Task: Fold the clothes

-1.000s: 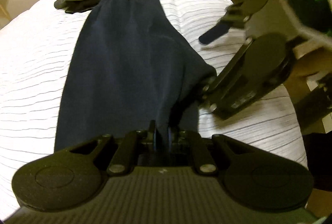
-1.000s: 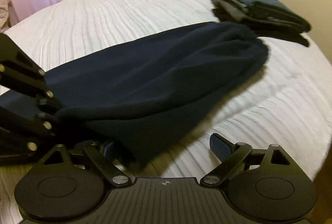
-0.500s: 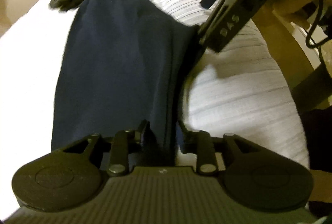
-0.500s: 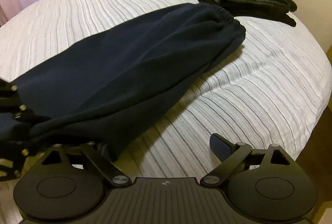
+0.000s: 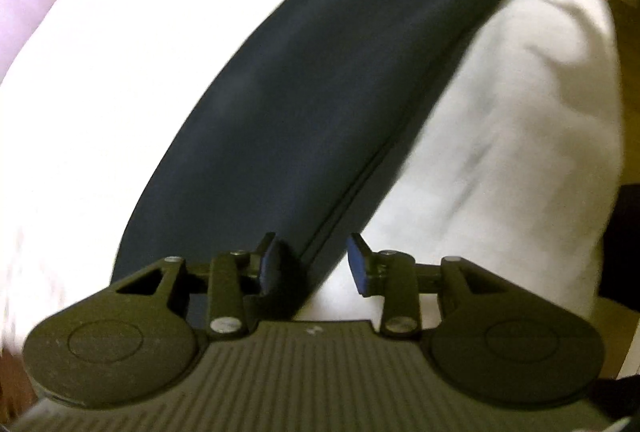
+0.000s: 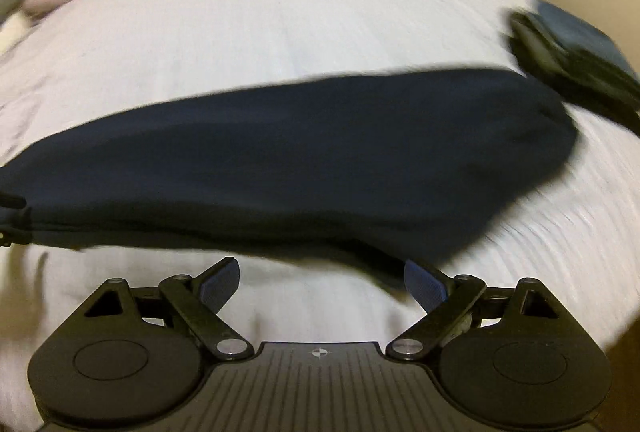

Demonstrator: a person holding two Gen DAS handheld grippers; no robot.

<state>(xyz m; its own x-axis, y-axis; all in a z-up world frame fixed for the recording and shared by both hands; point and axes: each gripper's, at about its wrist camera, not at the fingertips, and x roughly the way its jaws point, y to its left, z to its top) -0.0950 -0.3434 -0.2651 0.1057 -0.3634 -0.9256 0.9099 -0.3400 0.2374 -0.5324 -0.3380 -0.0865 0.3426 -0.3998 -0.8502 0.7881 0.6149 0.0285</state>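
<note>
A long navy garment [image 6: 304, 152], folded lengthwise into a narrow band, lay flat across the white ribbed bedspread [image 6: 280, 32]. In the right wrist view it ran from the left edge of the frame to a rounded end at the right, just beside a stack of folded dark clothes [image 6: 576, 60] at the far right of the bed; whether the two touched could not be told through the blur. The left gripper [image 5: 314, 264] pointed steeply down at one end of the garment, and its jaws were opening: the blue pads stood apart, the seamed edge of the cloth ran between them, the left pad [image 5: 268, 264] lay against the fabric and the right pad was clear of it over bare bedspread. The right gripper [image 6: 322, 282] hung over the near long edge of the garment with its jaws spread wide and nothing held; the cloth's edge lay just beyond the fingertips. In the left wrist view the right gripper also appeared at the garment's far end, top right. Both views were smeared.
</note>
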